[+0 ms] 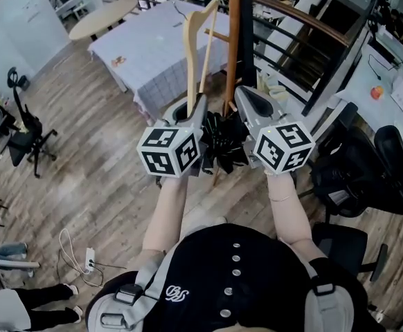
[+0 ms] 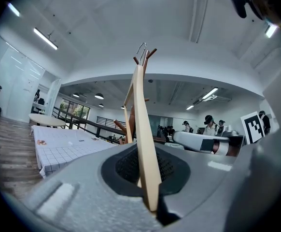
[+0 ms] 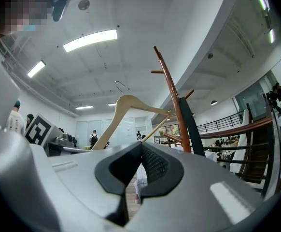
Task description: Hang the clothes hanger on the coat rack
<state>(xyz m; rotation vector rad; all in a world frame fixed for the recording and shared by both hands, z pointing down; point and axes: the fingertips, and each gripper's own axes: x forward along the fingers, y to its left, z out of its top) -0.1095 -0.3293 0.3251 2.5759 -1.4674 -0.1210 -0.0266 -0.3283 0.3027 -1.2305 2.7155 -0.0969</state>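
Hanger up in my left gripper, beside the rack

My left gripper [image 1: 196,109] has its jaws clamped on the lower end of one arm of the hanger [image 2: 143,120], so it stands nearly upright, running to 12 o'clock in the head view. It is pale, flat wood with curved shoulders, a thin cross bar and a small wire hook [image 3: 121,84] at the top (the hook shows free in the air in the right gripper view, on no peg). The rack [image 3: 172,100], a reddish-brown pole with short pegs, stands just at the hanger's 3 o'clock with a dark strap [image 3: 191,124] down its side. My right gripper [image 1: 251,99] sits beside the left one, jaws closed together and empty.
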